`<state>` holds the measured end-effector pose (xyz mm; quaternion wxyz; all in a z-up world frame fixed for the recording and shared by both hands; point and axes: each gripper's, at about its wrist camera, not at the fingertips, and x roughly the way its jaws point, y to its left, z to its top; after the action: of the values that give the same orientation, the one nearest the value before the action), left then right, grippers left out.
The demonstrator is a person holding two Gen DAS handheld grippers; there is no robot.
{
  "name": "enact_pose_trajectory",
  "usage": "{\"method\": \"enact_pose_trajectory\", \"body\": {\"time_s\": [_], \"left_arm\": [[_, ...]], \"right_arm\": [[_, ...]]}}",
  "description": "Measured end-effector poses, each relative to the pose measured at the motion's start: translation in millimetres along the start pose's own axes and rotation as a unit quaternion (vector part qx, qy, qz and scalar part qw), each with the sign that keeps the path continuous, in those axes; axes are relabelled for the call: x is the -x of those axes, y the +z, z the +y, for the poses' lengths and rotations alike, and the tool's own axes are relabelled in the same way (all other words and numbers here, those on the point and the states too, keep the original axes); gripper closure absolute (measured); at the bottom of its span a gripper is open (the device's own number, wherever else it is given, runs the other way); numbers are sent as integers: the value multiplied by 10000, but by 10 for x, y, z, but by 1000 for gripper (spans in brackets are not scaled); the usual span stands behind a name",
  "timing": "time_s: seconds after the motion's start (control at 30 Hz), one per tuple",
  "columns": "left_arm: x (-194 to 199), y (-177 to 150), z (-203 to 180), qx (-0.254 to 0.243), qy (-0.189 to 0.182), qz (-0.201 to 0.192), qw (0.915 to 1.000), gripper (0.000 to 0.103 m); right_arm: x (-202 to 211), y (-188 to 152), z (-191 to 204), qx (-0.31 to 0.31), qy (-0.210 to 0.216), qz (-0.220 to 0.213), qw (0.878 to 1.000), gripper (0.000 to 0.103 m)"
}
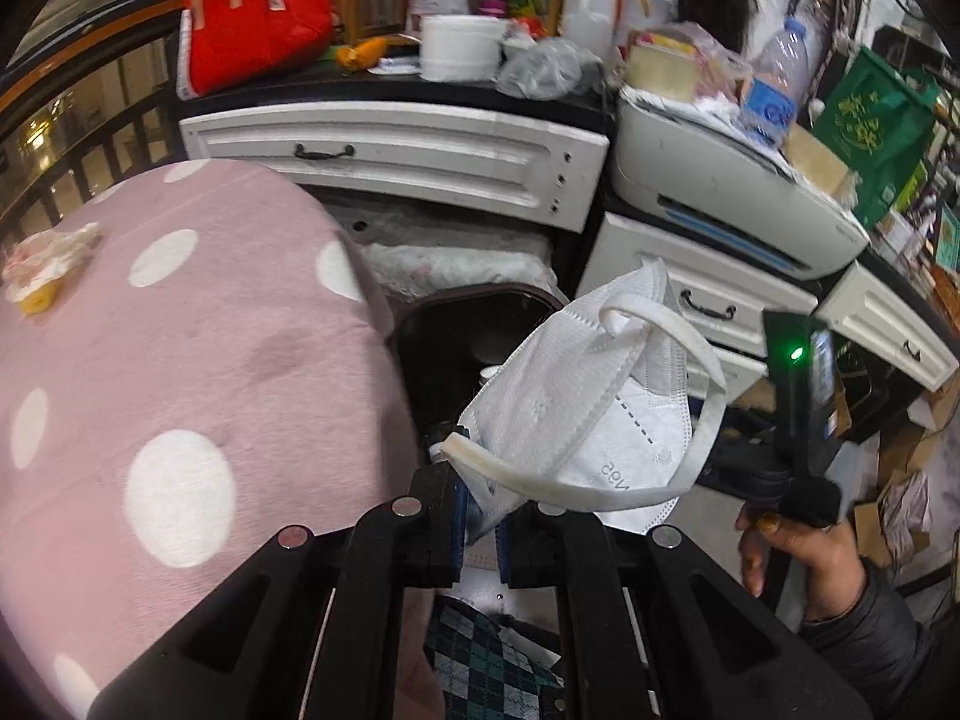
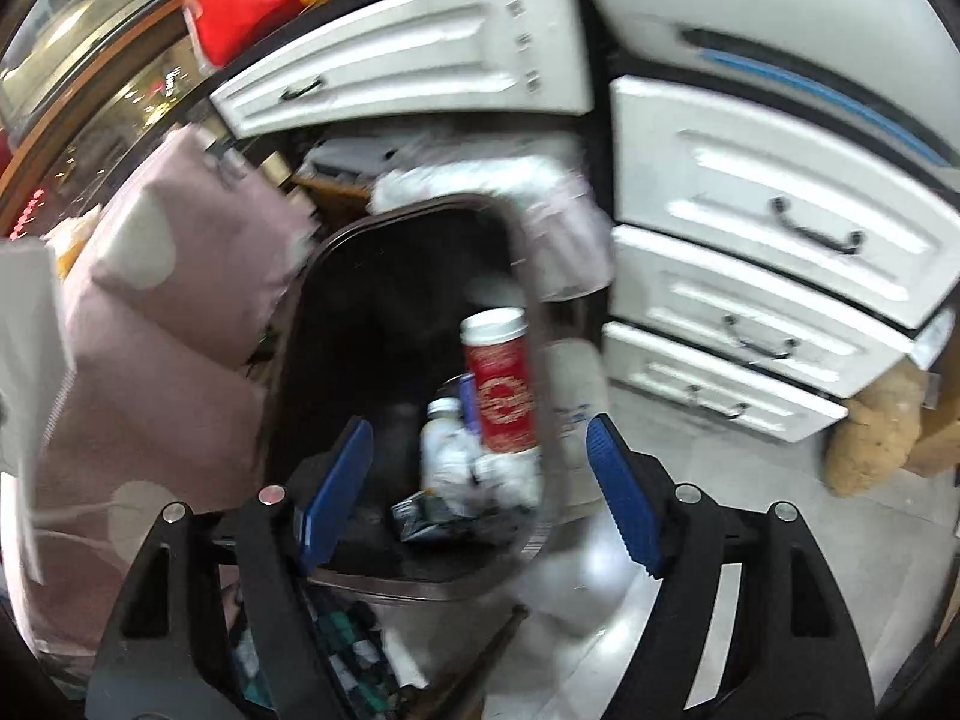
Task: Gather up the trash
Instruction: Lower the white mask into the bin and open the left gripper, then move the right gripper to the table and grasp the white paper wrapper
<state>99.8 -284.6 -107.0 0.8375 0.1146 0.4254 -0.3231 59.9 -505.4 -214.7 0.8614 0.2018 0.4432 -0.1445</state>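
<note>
Down by the drawers, two tongs hang over a dark bin [image 2: 414, 276]. Left of the left gripper [image 1: 480, 516] lies a pink dotted blanket [image 1: 180, 360], with a crumpled wrapper [image 1: 48, 264] on it, well off to that side. The left gripper's jaws are clamped tight on the bottom corner of a white mask [image 1: 576, 396], which stands up and to the right of its tips, ear loops dangling; the bin's mouth shows just behind the mask. Further right, a hand [image 1: 798, 558] holds the handle of the other tool, a green light glowing on it.

From the right gripper [image 2: 480, 480], the blanket folds sit to the left, touching the bin's rim. Its blue pads [image 2: 336, 492] stand wide apart with nothing between them. Straight ahead, below the tips, inside the bin, lie a red can [image 2: 501, 384], a white bottle [image 2: 447, 444] and crumpled bits, somewhat blurred. White drawers [image 2: 768, 192] rise to the right.
</note>
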Motion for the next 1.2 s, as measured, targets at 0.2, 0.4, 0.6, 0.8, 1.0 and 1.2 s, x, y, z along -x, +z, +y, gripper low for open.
{"method": "enact_pose_trajectory", "body": {"time_s": [0.2, 0.4, 0.6, 0.8, 1.0, 1.2], "left_arm": [[-437, -38, -268, -341, 16, 450, 9984, 95], [-903, -27, -396, -495, 226, 834, 9950, 95], [-1247, -53, -484, -693, 480, 1113, 9902, 95], [-1381, -73, -490, -668, 511, 1217, 9890, 21], [-1091, -28, -487, -461, 197, 997, 9938, 13], [-475, -16, -447, -449, -243, 601, 9969, 8]], "right_arm": [[269, 42, -325, -374, -203, -299, 9986, 26], [462, 59, -402, -431, -236, -528, 9974, 25], [621, 74, -384, -406, -202, -692, 9966, 25], [712, 96, -408, -458, -104, -771, 9959, 23], [748, 147, -361, -429, -62, -812, 9958, 22], [817, 258, -130, -235, 169, -950, 9951, 22]]}}
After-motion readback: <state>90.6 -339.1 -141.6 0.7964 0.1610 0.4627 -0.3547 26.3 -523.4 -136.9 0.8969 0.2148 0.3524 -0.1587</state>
